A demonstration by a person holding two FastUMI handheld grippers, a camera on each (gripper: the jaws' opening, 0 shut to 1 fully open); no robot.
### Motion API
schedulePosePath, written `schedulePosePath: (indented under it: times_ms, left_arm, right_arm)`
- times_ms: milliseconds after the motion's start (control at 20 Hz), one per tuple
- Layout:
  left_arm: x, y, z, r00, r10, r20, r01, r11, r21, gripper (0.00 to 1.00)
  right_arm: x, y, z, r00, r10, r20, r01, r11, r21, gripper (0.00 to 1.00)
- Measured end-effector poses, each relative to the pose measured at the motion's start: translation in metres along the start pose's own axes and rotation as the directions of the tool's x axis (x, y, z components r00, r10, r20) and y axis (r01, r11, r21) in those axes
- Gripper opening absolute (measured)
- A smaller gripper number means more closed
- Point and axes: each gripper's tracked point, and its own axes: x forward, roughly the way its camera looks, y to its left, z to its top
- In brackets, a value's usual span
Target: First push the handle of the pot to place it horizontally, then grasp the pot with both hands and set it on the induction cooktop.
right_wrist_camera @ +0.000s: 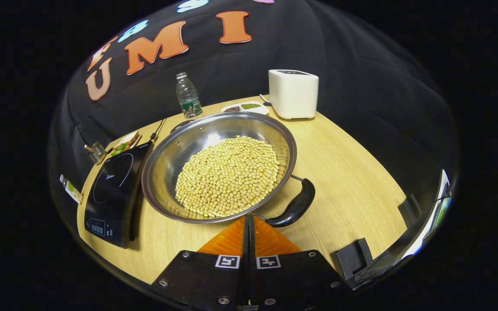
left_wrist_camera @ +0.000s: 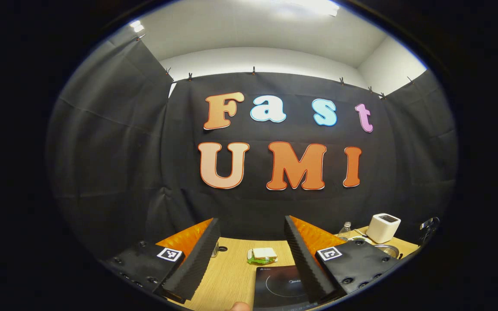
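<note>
Resting on the wooden table [right_wrist_camera: 339, 172], a wide steel pot [right_wrist_camera: 218, 166] is recorded in the right gripper view, filled with a heap of yellow soybeans [right_wrist_camera: 227, 175]. Its dark handle [right_wrist_camera: 294, 207] is seen at the near right of the rim, angled toward the camera. The right gripper [right_wrist_camera: 249, 222] is held just at the pot's near rim, beside the handle, with its two fingers pressed together and nothing between them; whether the tips touch the rim cannot be told.

The induction cooktop [right_wrist_camera: 113, 190] is placed directly left of the pot, close beside it, its glass top bare. Behind the cooktop a sandwich [right_wrist_camera: 124, 142] is noted on the table, with a small metal rack [right_wrist_camera: 97, 151] near it. At the back edge a plastic water bottle [right_wrist_camera: 187, 95], a white divided dish [right_wrist_camera: 244, 108] and a white toaster [right_wrist_camera: 293, 93] are listed, the dish lying just behind the pot.

In the left gripper view the left gripper [left_wrist_camera: 253, 237] is held raised and level, fingers spread wide apart with nothing held. Between them the cooktop [left_wrist_camera: 281, 285] and the sandwich [left_wrist_camera: 263, 255] are seen on the table [left_wrist_camera: 231, 272]. The toaster [left_wrist_camera: 383, 227] and the bottle [left_wrist_camera: 345, 231] are entered at far right.
</note>
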Motion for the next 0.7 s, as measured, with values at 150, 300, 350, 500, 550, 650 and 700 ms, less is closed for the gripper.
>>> schedulePosePath:
  times_ms: [150,300,350,500,550,650,700]
  left_arm:
    - [0.012,-0.004,-0.003,1.000,-0.005,-0.003,0.005,1.000,-0.003,0.99]
    - [0.025,-0.008,-0.009,1.000,-0.004,-0.008,0.004,1.000,-0.008,0.96]
    - [0.029,-0.009,-0.010,1.000,-0.001,-0.006,0.001,1.000,-0.007,0.99]
    - [0.044,-0.013,-0.012,1.000,0.008,0.000,-0.008,1.000,0.008,0.98]
    - [0.050,-0.018,-0.011,1.000,0.009,0.002,-0.009,1.000,0.011,0.98]
    - [0.058,-0.026,-0.011,1.000,0.003,0.001,-0.003,1.000,0.009,0.98]
    - [0.061,-0.031,-0.014,1.000,-0.002,-0.002,0.002,1.000,0.004,0.99]
  right_arm:
    - [0.012,-0.009,0.008,1.000,-0.022,0.001,0.022,1.000,0.015,0.00]
    - [0.026,-0.028,0.015,0.998,-0.064,-0.006,0.064,0.998,0.024,0.00]
    - [0.032,-0.036,0.018,0.997,-0.082,-0.010,0.082,0.996,0.029,0.00]
    - [0.044,-0.046,0.023,0.997,-0.073,-0.033,0.076,0.993,0.092,0.00]
    - [0.046,-0.050,0.026,0.997,-0.070,-0.038,0.074,0.991,0.114,0.00]
    - [0.049,-0.056,0.030,0.996,-0.079,-0.045,0.084,0.989,0.120,0.00]
    - [0.052,-0.059,0.035,0.995,-0.085,-0.047,0.090,0.989,0.117,0.00]
